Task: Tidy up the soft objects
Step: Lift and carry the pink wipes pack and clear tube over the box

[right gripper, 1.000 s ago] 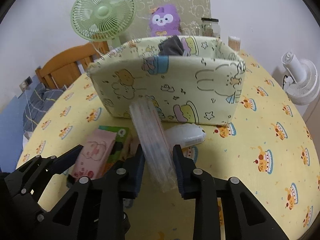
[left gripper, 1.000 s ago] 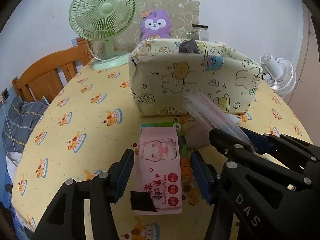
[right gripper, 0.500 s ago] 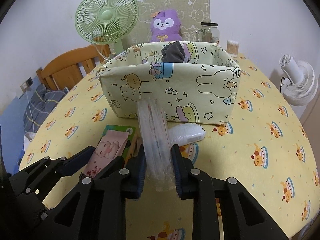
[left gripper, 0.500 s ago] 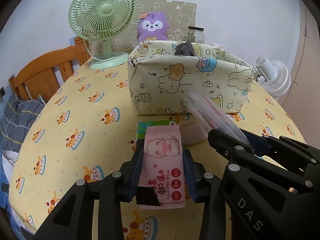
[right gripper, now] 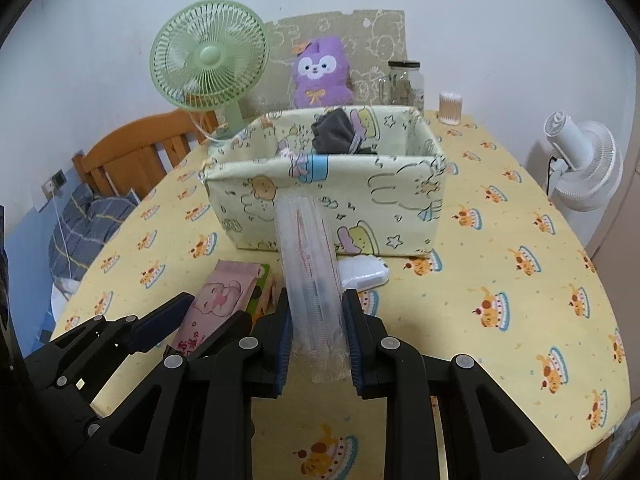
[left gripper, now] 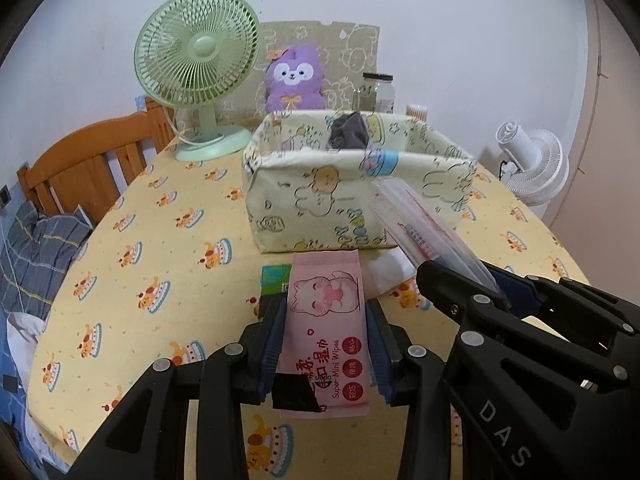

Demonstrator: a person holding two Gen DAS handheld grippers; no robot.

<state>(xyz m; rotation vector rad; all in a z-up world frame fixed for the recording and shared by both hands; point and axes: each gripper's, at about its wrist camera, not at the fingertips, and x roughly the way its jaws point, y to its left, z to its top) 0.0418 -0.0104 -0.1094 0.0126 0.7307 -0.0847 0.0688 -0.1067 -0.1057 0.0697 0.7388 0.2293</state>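
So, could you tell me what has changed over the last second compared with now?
The left gripper closed on the pink wipes pack and lifted it off the green pack. The right gripper kept its grip on the clear plastic packet and rose as well. The fabric bin and white pouch stayed put.

Soft, even indoor light — sharp focus, fisheye-bent, dark-vignetted edges
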